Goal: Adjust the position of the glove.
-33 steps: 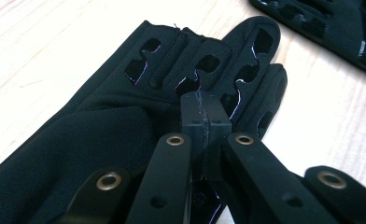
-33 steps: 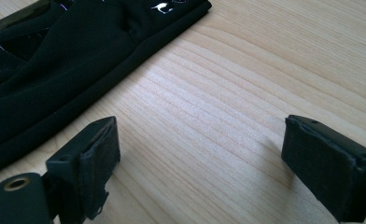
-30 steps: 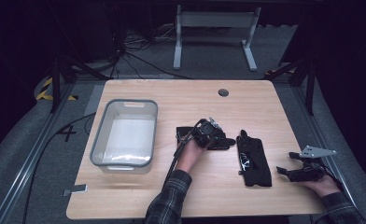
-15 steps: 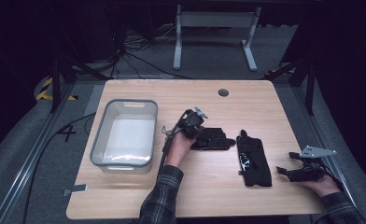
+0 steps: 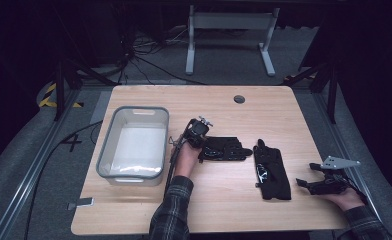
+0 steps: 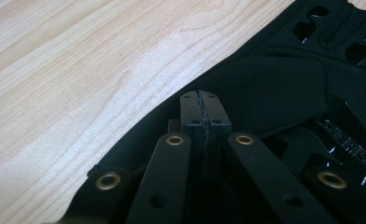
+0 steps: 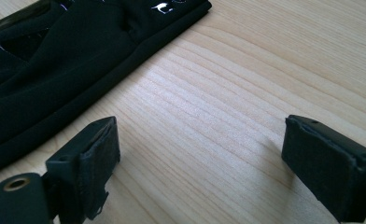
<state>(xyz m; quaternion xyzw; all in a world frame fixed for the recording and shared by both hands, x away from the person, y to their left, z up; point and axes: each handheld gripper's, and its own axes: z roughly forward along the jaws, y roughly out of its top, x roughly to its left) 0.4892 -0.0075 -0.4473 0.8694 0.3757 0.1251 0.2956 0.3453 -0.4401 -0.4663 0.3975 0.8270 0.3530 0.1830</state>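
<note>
**Black glove dragged toward the bin**

The black glove (image 5: 225, 148), pinched at its cuff by the closed left claw (image 5: 199, 136), has slid along the bench (image 5: 214, 102) toward the grey bin (image 5: 134, 145) since a second ago, and likely goes in next. It lies flat, fingers pointing away from the bin. The right claw (image 5: 318, 175) rests open beyond the second glove (image 5: 271, 170).

A light wooden table (image 5: 284, 107) carries a grey tub (image 5: 132, 146) and two black gloves (image 5: 226, 149), (image 5: 271, 171).
</note>
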